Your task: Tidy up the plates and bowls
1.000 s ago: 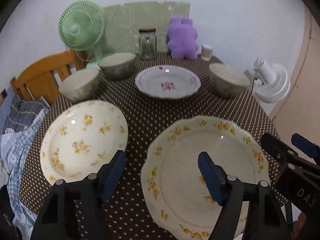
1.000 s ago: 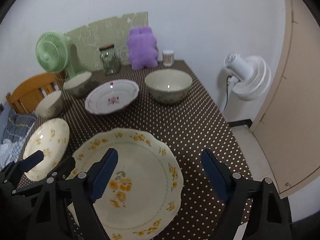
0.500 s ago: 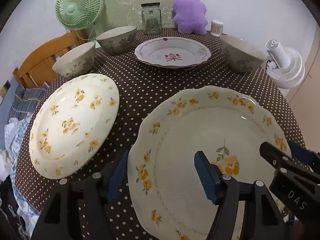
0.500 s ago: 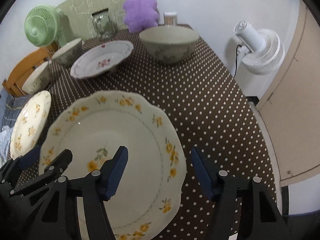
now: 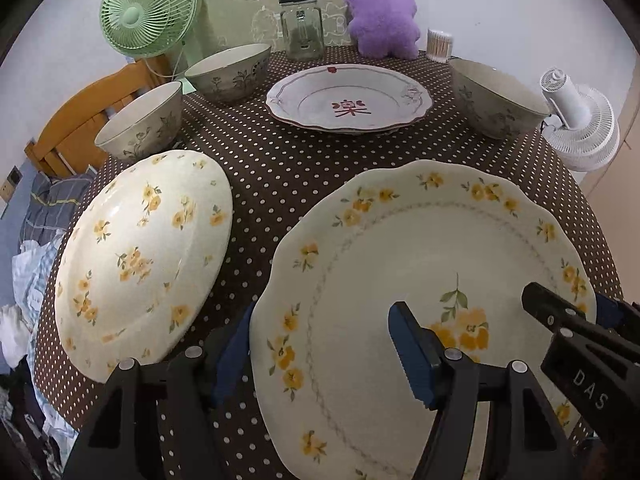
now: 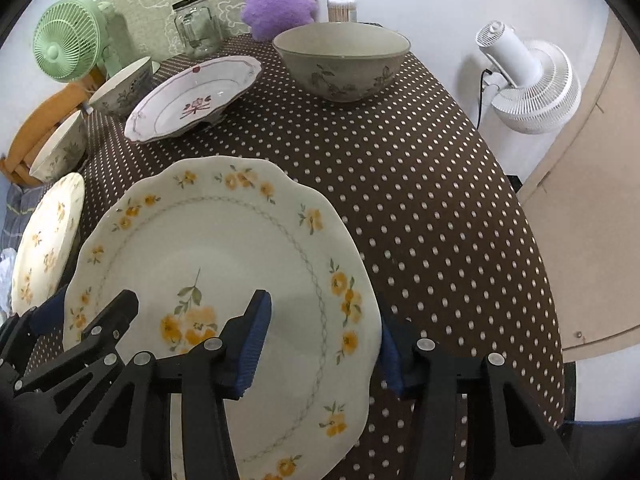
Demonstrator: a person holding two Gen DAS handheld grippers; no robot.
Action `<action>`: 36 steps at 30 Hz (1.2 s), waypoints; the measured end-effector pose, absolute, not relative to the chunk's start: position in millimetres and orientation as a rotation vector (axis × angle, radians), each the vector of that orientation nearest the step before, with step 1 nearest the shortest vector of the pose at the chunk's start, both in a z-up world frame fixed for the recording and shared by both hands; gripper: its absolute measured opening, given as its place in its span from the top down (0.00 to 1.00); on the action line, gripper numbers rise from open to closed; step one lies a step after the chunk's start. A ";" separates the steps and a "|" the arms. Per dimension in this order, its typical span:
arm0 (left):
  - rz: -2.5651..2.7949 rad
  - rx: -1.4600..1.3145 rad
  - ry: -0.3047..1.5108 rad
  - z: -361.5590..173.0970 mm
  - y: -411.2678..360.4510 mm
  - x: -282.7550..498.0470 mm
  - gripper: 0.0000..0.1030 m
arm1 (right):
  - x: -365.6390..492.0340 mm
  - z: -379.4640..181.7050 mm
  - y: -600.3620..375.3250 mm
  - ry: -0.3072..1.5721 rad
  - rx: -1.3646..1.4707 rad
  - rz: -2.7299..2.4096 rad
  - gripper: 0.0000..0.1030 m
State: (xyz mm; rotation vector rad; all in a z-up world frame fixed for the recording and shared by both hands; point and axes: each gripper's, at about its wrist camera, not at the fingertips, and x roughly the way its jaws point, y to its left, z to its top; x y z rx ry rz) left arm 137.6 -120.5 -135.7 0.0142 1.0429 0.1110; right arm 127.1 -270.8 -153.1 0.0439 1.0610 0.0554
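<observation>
- We see the left gripper [image 5: 322,354] pitched steeply down, jaws apart, straddling the large scalloped plate's [image 5: 420,264] 9 o'clock rim; pad contact unclear.
- The right gripper [image 6: 324,340], pitched likewise, is closing across the 3 o'clock rim.
- The plate lies on the dotted tablecloth [image 6: 420,200].

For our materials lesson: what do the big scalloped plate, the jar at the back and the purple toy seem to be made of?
Scalloped plate: likely glazed ceramic, with a glossy cream surface and printed yellow flowers.
Jar: clear glass, see-through, with a dark lid, perhaps metal.
Purple toy: plush fabric, with a fuzzy, matte pile.
</observation>
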 end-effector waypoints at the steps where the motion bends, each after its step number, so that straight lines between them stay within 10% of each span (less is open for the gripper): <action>1: 0.112 0.016 1.046 -135.8 -120.3 139.3 0.33 | 130.7 -152.7 -270.7 1.063 0.043 0.056 0.48; 24: 0.239 -0.040 1.050 -133.4 -123.0 150.7 0.32 | 183.1 -154.1 -269.8 1.081 -0.028 0.168 0.48; 28: 0.230 -0.018 1.003 -121.0 -129.7 143.8 0.14 | 179.8 -146.1 -269.9 1.042 -0.040 0.165 0.25; 36: 0.212 -0.029 0.980 -101.9 -123.7 137.7 0.11 | 165.1 -121.5 -267.2 0.972 -0.017 0.172 0.24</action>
